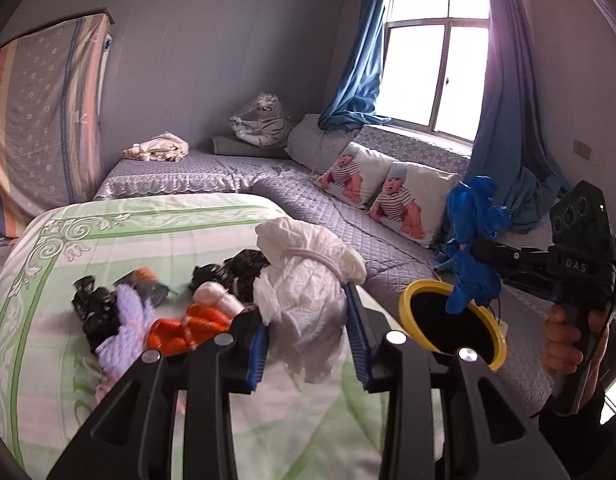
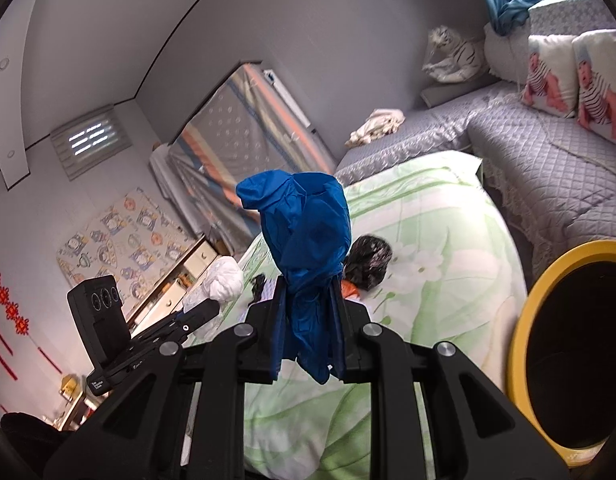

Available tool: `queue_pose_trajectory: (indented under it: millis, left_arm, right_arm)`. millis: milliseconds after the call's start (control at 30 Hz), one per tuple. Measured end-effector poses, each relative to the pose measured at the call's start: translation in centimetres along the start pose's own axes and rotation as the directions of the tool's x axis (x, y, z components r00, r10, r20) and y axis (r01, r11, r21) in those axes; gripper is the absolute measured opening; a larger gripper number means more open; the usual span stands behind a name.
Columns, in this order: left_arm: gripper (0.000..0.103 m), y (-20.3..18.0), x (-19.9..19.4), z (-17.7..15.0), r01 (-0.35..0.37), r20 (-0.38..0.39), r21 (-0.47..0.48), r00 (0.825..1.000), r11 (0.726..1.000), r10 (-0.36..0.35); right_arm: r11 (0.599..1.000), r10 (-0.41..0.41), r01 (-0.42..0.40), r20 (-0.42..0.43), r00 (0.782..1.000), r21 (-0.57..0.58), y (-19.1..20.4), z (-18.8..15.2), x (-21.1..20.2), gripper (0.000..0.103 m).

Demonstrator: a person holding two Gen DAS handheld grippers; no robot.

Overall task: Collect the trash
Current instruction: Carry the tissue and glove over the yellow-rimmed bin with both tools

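My left gripper (image 1: 306,320) is shut on a crumpled white paper wad (image 1: 304,280) and holds it above the green-and-white bed cover (image 1: 88,240). My right gripper (image 2: 310,304) is shut on a crumpled blue plastic bag (image 2: 304,232); in the left wrist view that bag (image 1: 472,248) hangs just above the yellow-rimmed bin (image 1: 454,326). The bin (image 2: 524,340) also shows at the right of the right wrist view. Black bags (image 1: 96,308), an orange wrapper (image 1: 188,326) and a purple knitted piece (image 1: 124,332) lie on the bed.
A grey quilted sofa (image 1: 348,220) with two baby-print pillows (image 1: 372,184) runs behind the bed under the window. A plush tiger (image 1: 264,120) and a cream cloth (image 1: 158,148) lie on it. A striped mattress (image 1: 40,120) leans on the left wall.
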State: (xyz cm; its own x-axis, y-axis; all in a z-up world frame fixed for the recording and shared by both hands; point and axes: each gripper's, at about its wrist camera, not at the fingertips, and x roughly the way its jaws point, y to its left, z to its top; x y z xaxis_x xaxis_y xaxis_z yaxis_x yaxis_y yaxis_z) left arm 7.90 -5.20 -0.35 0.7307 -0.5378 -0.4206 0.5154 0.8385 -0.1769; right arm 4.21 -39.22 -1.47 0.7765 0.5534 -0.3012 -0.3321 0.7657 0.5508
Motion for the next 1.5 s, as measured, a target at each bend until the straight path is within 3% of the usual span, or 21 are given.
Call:
queue_pose_trajectory:
  millis: [433,733,1333,1500]
  left_arm:
    - [0.033,-4.0,4.7,3.2,0.058,0.000,0.007,0.998,0.998,-0.058]
    - [0.033,-8.0,7.2,5.8,0.124,0.028,0.028,0.992,0.992,-0.125]
    - [0.033,-15.6,13.3,5.6,0.275,-0.024,0.054,0.961,0.960,-0.274]
    - [0.033,-16.6,15.0,4.8,0.308,-0.070,0.054,0.950,0.950,-0.304]
  right_arm:
    - [0.995,-0.097,0.097,0.160,0.982,0.010,-0.9,2.1,-5.5,0.018]
    - [0.971,-0.238,0.232,0.299,0.924,0.058,-2.6,3.0,-9.7,0.018]
    - [0.877,-0.478,0.427,0.326,0.815,0.219,-8.2,0.6,-13.4,0.018]
    - [0.862,-0.502,0.440,0.298,0.812,0.253,-10.1,-0.1,-13.4,0.018]
